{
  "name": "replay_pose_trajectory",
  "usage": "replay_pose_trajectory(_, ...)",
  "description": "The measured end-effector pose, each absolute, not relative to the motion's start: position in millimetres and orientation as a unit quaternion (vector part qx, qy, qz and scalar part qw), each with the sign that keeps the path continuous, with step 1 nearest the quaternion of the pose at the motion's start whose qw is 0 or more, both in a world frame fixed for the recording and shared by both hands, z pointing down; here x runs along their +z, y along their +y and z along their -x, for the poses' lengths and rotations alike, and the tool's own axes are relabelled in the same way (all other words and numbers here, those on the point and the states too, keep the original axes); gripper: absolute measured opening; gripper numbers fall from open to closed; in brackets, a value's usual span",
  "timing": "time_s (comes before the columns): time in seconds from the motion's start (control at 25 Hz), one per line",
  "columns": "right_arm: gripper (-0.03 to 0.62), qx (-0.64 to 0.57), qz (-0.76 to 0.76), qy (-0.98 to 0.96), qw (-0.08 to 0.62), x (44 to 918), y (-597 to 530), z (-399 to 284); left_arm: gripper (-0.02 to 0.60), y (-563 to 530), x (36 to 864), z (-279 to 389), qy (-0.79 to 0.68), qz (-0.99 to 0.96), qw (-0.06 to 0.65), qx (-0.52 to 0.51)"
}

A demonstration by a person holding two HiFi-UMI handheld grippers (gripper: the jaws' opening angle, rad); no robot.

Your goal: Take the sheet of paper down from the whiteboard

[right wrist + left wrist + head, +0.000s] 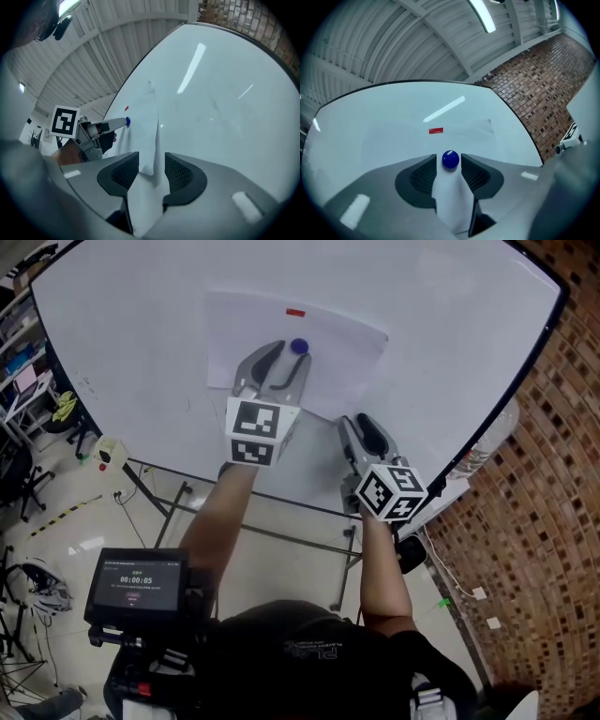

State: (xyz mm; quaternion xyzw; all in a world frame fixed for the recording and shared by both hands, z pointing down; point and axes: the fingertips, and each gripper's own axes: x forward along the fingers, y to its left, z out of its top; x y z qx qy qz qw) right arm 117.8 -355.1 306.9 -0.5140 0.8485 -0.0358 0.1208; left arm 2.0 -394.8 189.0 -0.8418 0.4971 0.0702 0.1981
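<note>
a white sheet of paper (342,348) lies on the whiteboard (122,343), a little askew, in the upper middle of the head view. a small red strip (295,312) sits near the sheet's top edge, and a round blue magnet (299,346) sits lower, on the middle of the sheet. the left gripper (451,165) points at the board with its jaws standing wide. the blue magnet is right between the ribbed pads (423,176), with a thin gap showing on either side, so it is not pinched. the right gripper (152,158) is lower and further right, at the sheet's lower right part, and its jaws are also wide apart. in the right gripper view the paper's side edge stands off the board and runs down between the two pads, and the sheet's lower corner hangs in the gap. neither pad presses on the paper. the same view shows the left gripper from the side, with its tip at the blue magnet and its marker cube (64,121) behind. both forearms reach up from the bottom of the head view, each gripper carrying its cube of square markers. a brick wall (548,484) stands to the right of the board, and a small screen (136,582) sits at the lower left of the head view.
</note>
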Motion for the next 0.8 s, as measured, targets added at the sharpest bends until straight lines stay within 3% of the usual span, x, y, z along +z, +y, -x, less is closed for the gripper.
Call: replay_pose_trajectory(0.8, 0.149, -0.077, 0.436, 0.885, 0.143, 295.2, -362.5, -91.0, 0.135, -394.9, 179.1, 1.1, 0.499, 0.838, 0.206, 0.079)
